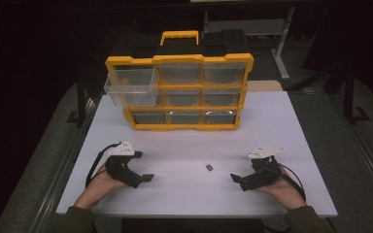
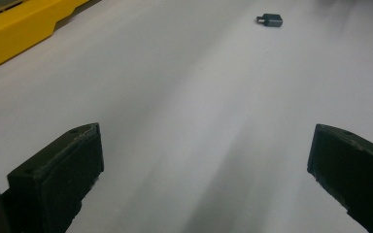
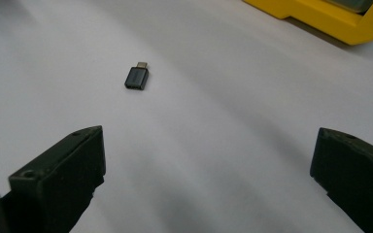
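Adapter, small and dark, lies flat on the white table, well in front of the yellow drawer organizer, whose top-left drawer is pulled out. Left gripper rests left of the adapter, jaws spread, nothing between them. Right gripper rests right of the adapter, nearer to it, jaws also spread and empty.
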Action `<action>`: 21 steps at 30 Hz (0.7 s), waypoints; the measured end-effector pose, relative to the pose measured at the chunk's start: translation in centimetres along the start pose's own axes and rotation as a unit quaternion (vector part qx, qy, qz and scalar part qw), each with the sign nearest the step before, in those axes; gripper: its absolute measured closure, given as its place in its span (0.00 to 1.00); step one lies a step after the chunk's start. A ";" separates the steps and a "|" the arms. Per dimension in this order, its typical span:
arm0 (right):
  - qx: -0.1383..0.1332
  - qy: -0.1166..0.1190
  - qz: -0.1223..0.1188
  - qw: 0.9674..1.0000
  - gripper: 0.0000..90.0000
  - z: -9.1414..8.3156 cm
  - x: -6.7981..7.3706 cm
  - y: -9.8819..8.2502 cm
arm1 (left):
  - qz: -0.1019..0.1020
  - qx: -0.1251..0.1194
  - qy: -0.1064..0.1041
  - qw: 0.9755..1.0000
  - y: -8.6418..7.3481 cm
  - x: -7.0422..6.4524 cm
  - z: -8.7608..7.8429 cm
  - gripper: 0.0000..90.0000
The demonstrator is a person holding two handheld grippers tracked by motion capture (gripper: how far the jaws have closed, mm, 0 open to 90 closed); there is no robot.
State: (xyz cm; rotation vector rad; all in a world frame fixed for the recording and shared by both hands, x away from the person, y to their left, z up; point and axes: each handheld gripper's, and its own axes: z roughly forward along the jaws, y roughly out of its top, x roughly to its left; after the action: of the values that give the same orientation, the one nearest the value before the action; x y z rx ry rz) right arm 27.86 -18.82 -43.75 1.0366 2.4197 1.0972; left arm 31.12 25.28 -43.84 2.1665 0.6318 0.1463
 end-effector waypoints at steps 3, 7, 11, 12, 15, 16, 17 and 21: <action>0.004 0.003 0.004 1.000 0.00 -0.1 -0.2 -0.2 | -0.001 0.001 -0.001 1.000 0.0 0.1 0.1 0.00; 0.003 0.007 0.008 1.000 0.00 -0.2 -0.3 -0.1 | -0.006 0.000 0.003 1.000 -0.1 0.0 0.0 0.00; 0.002 0.008 0.009 1.000 0.00 -0.3 -0.3 0.1 | -0.005 -0.003 0.001 1.000 -0.2 -0.1 -0.2 0.00; 0.000 0.007 0.007 1.000 0.00 -0.3 -0.3 0.3 | -0.004 -0.006 -0.001 1.000 -0.3 -0.1 -0.3 0.00; 0.002 0.006 0.009 1.000 0.00 -0.2 -0.3 0.5 | -0.006 -0.007 -0.003 1.000 -0.3 -0.1 -0.3 0.00; 0.000 0.007 0.008 1.000 0.00 -0.2 -0.3 0.5 | -0.005 -0.008 -0.003 1.000 -0.3 -0.1 -0.3 0.00; 0.000 0.006 0.008 1.000 0.00 -0.2 -0.3 0.6 | -0.005 -0.009 -0.003 1.000 -0.3 0.0 -0.3 0.00; 0.000 0.010 0.007 1.000 0.00 -0.1 -0.3 0.9 | -0.004 -0.009 -0.003 1.000 -0.3 -0.1 -0.3 0.00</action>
State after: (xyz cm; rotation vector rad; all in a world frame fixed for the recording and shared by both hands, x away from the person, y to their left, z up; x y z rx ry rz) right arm 28.41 -18.68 -43.01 1.0490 2.4308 1.1171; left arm 30.82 25.59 -43.86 2.1470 0.6330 0.1406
